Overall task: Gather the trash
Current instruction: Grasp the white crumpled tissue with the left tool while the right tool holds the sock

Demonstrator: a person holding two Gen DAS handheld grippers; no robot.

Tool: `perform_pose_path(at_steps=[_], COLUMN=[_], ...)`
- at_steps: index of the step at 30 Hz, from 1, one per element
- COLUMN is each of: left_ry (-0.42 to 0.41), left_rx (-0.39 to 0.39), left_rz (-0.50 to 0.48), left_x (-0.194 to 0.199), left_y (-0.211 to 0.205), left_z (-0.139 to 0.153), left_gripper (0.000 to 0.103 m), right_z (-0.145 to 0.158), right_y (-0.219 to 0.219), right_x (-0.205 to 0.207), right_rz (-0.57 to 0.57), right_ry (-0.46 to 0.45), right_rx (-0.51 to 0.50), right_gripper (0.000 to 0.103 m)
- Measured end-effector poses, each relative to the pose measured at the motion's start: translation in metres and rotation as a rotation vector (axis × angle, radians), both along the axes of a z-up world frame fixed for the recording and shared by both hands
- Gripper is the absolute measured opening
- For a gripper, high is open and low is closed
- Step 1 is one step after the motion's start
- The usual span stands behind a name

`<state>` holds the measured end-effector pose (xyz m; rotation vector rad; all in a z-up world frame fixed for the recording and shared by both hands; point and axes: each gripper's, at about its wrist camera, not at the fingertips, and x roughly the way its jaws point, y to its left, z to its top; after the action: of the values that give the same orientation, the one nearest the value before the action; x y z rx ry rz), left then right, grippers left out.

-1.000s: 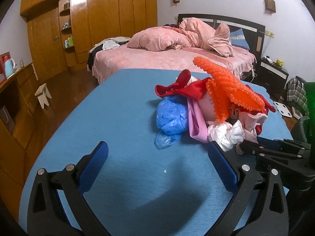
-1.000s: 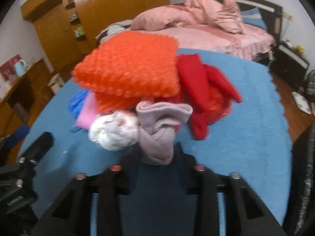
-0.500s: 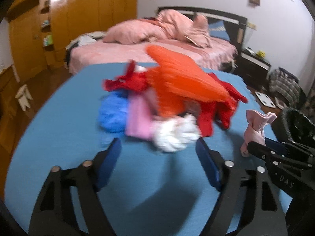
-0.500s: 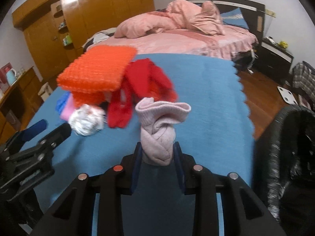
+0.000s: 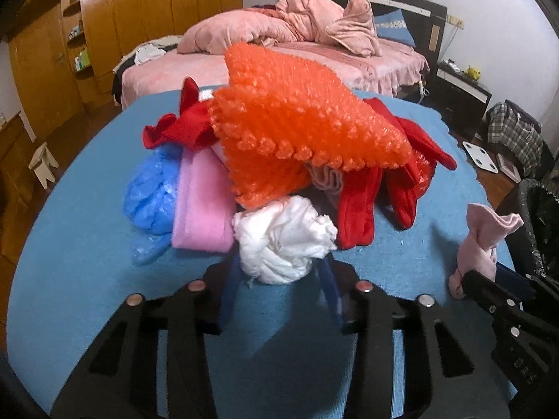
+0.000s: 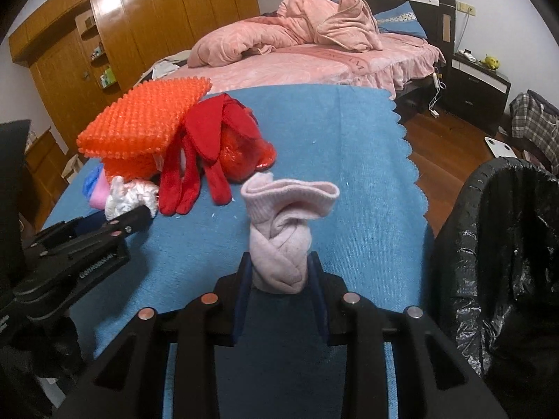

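Left tool (image 5: pixel 279 272) closing around white wad (image 5: pixel 283 241); right tool (image 6: pixel 279 272) grips pink sock (image 6: pixel 283 234) near scalloped cloth edge (image 6: pixel 415 181).

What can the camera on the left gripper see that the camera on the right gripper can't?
Only the left wrist view shows the crumpled blue plastic bag clearly, and the left gripper closing around the white crumpled cloth ball.

Only the right wrist view shows the black-lined trash bin clearly, and the right gripper clamped on the rolled pale pink sock.

Both show the bumpy orange plastic mat, the red gloves and the blue cloth-covered table.
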<state>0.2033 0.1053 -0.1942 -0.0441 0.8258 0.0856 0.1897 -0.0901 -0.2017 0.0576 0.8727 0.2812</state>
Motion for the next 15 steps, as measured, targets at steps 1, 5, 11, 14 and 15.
perform_pose_path(at_steps=[1,5,11,14,15], left_ry=[-0.006,-0.022,-0.072,-0.097,-0.106], left_rx=[0.001,-0.015,-0.01,-0.013,-0.018], left_rz=[0.0,-0.014,-0.058,-0.091,-0.107], left_x=[-0.004,-0.031,-0.066,-0.073,-0.074], left_y=[0.0,-0.001,-0.011,-0.022,-0.028], left_z=[0.002,0.009,0.023,0.034,0.038], left_gripper=[0.035,0.035,0.033,0.033,0.033], right_z=[0.001,0.007,0.023,0.035,0.039], right_y=[0.0,-0.004,-0.016,-0.028,-0.035], right_x=[0.0,-0.006,-0.021,-0.031,-0.034], right_rz=[0.0,0.002,0.002,-0.011,-0.022], right_ry=[-0.002,-0.022,-0.048,-0.072,-0.079], right_rx=[0.001,0.006,0.032,0.038,0.04], right_gripper=[0.032,0.032,0.032,0.032,0.032])
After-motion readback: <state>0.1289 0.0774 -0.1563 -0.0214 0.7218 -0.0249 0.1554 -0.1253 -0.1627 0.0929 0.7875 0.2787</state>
